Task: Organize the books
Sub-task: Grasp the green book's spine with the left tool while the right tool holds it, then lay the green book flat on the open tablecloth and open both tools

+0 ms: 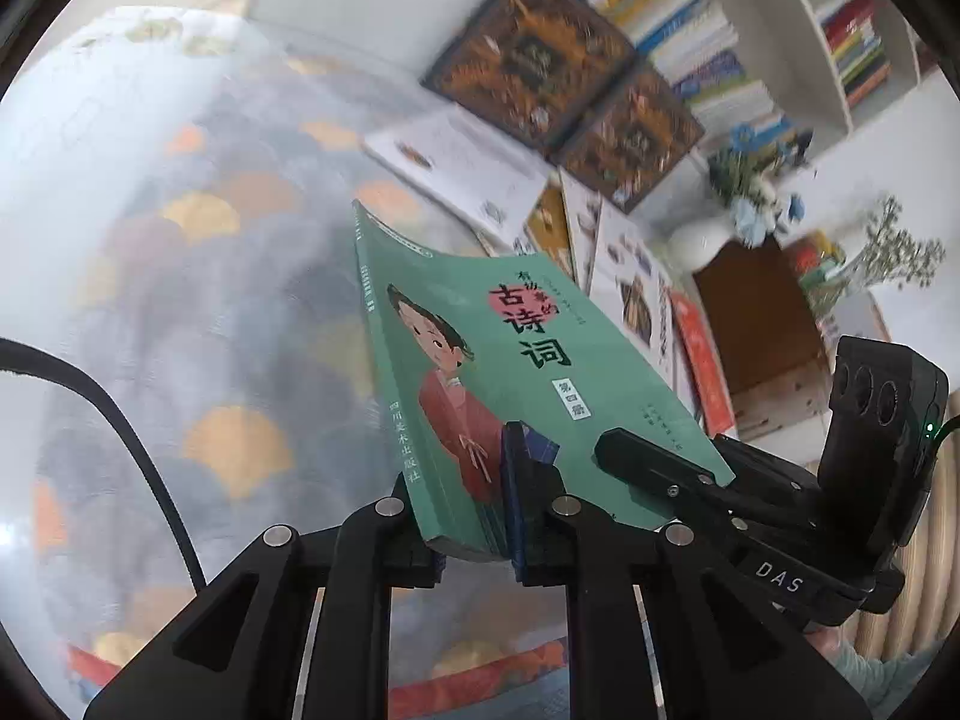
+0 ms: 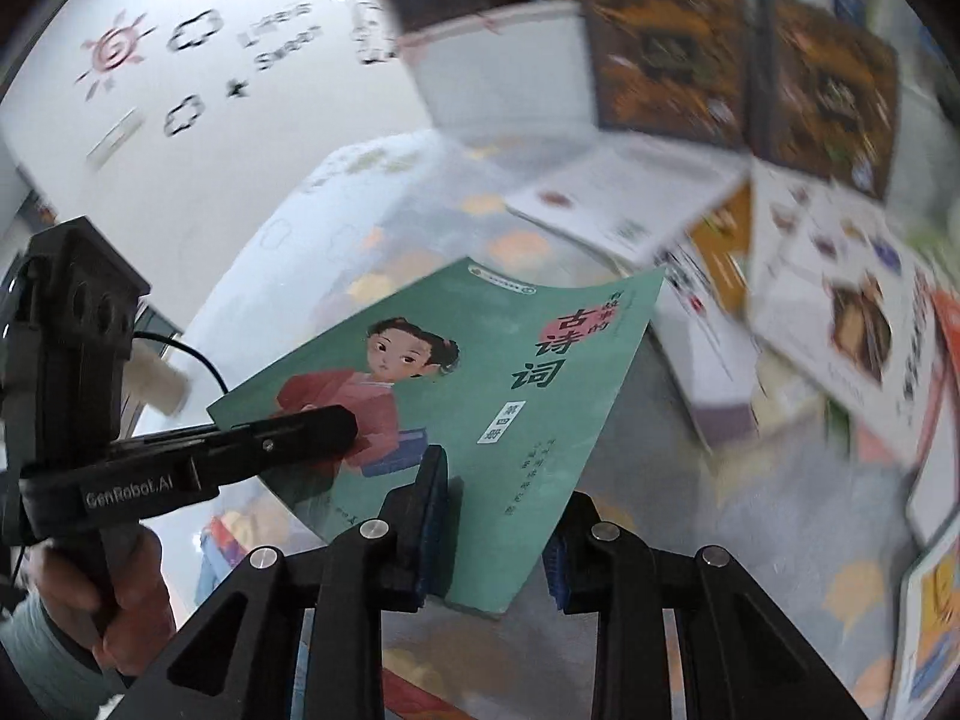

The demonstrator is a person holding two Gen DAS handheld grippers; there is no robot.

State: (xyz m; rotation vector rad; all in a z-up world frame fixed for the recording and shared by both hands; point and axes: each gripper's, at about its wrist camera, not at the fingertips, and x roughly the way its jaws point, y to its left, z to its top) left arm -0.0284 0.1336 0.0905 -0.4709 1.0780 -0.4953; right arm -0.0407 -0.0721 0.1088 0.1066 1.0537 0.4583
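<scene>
while you hold the green book [image 1: 510, 372] up off the patterned cloth [image 1: 198, 276], both of your grippers have a grip on its near edge. your left gripper [image 1: 474, 516] is pinched narrow on the spine corner, one blue pad lying on the cover and the other finger under the book. your right gripper [image 2: 492, 534] clamps the same near edge further right, with one padded finger on the cover and the other under the book's right side; in the left wrist view it shows as a black finger lying on the cover's near right corner [image 1: 654, 468].

the book tilts, its far end bowing slightly, cover facing you with a drawn figure in a red robe and dark characters down its right part. it hangs clear of the cloth, touching nothing but the pads.

beyond it, further books lie fanned across the far right of the surface: two dark ornate covers [image 1: 564, 84] side by side, a white one [image 1: 456, 168] just nearer, and more overlapping to the right [image 2: 840, 312]. behind them stands a white bookshelf [image 1: 774, 30] packed with spines. your hand [image 2: 120, 588] grips the left tool's handle at near left in the right wrist view.
</scene>
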